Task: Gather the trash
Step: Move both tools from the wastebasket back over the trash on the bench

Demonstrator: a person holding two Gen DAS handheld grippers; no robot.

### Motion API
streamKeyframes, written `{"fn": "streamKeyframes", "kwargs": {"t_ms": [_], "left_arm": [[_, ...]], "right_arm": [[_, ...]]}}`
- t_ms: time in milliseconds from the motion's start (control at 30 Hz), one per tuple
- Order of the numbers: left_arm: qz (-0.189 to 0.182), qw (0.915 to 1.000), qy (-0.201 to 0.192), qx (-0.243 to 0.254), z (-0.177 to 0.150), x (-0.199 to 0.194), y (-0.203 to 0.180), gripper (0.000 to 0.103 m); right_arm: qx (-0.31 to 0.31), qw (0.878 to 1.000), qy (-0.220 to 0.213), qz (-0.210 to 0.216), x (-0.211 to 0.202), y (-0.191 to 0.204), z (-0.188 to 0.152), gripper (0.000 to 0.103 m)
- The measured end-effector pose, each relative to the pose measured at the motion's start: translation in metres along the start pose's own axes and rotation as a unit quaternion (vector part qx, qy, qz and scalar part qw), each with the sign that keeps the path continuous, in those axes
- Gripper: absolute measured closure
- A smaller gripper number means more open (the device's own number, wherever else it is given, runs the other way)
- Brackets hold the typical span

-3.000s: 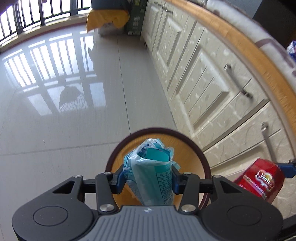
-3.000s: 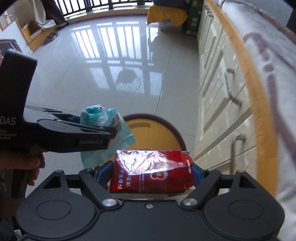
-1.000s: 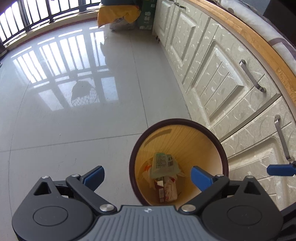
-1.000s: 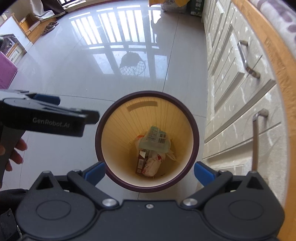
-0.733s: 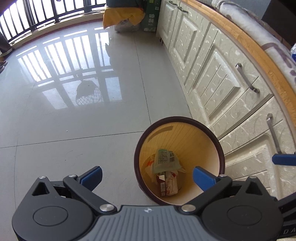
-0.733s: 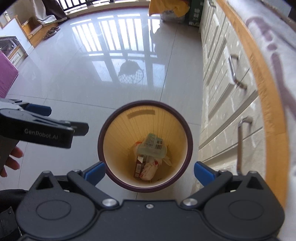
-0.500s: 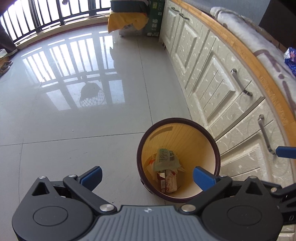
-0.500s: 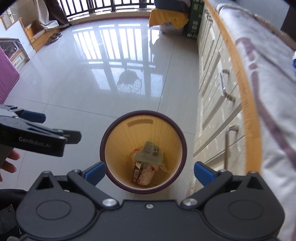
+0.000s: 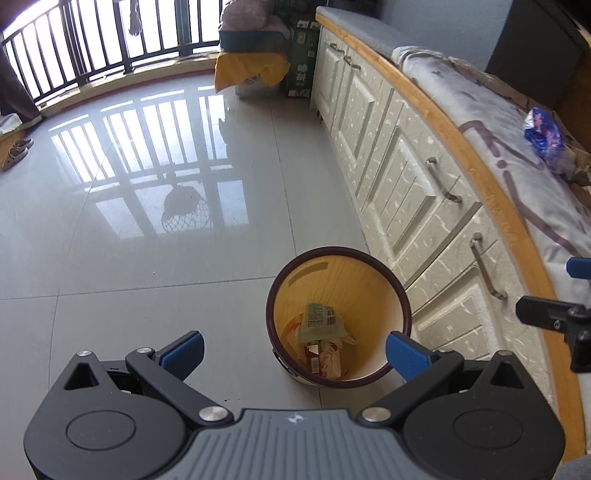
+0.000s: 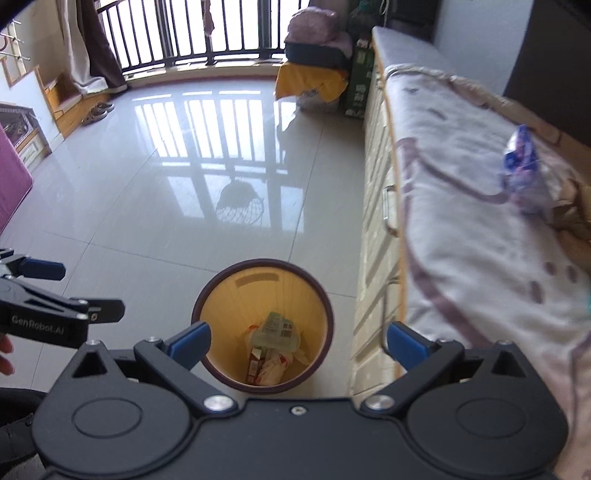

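A round bin with a dark rim [image 9: 338,254] [image 10: 262,265] stands on the floor beside the cabinets. Inside it lie a green wrapper [image 9: 319,319] [image 10: 277,332] and a red packet [image 9: 325,360] [image 10: 264,363]. My left gripper [image 9: 293,350] is open and empty, high above the bin's left side. My right gripper [image 10: 297,341] is open and empty, above the bin. A blue crumpled wrapper [image 9: 545,134] [image 10: 521,157] lies on the cloth-covered counter [image 10: 472,206] at the far right.
White cabinets with metal handles [image 9: 443,181] run along the right under a wooden edge. A yellow-draped box [image 9: 251,70] and a green carton [image 9: 301,70] stand at the far end. A balcony railing [image 10: 192,33] closes the back. Glossy floor tiles [image 9: 147,184] spread left.
Both grippers let go of the green wrapper and the red packet, which now lie in the bin. Both grippers have since risen and tilted up, so the bin looks smaller and the counter shows.
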State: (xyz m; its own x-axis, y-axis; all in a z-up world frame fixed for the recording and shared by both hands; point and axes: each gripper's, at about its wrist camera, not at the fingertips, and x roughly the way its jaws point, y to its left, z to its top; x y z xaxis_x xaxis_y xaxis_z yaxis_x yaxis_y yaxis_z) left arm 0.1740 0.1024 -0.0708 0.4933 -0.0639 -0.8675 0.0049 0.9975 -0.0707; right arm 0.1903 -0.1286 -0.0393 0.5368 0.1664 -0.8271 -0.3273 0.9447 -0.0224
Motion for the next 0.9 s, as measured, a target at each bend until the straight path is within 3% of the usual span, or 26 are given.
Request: {"fn": "streamKeyframes", "kwargs": {"t_ms": [567,900], "left_arm": [[-0.018,0.9976,-0.066,0.011,-0.022,-0.066,-0.033,0.000],[-0.044,0.9920,-0.113,0.035,-0.027,-0.088,-0.068,0.000]], "right_arm": [[0.044,0.997,-0.061,-0.028,-0.070,-0.038,-0.043,0.000],[0.071,0.986,-0.135,-0.068,-0.112,-0.072,-0.074,0.000]]}}
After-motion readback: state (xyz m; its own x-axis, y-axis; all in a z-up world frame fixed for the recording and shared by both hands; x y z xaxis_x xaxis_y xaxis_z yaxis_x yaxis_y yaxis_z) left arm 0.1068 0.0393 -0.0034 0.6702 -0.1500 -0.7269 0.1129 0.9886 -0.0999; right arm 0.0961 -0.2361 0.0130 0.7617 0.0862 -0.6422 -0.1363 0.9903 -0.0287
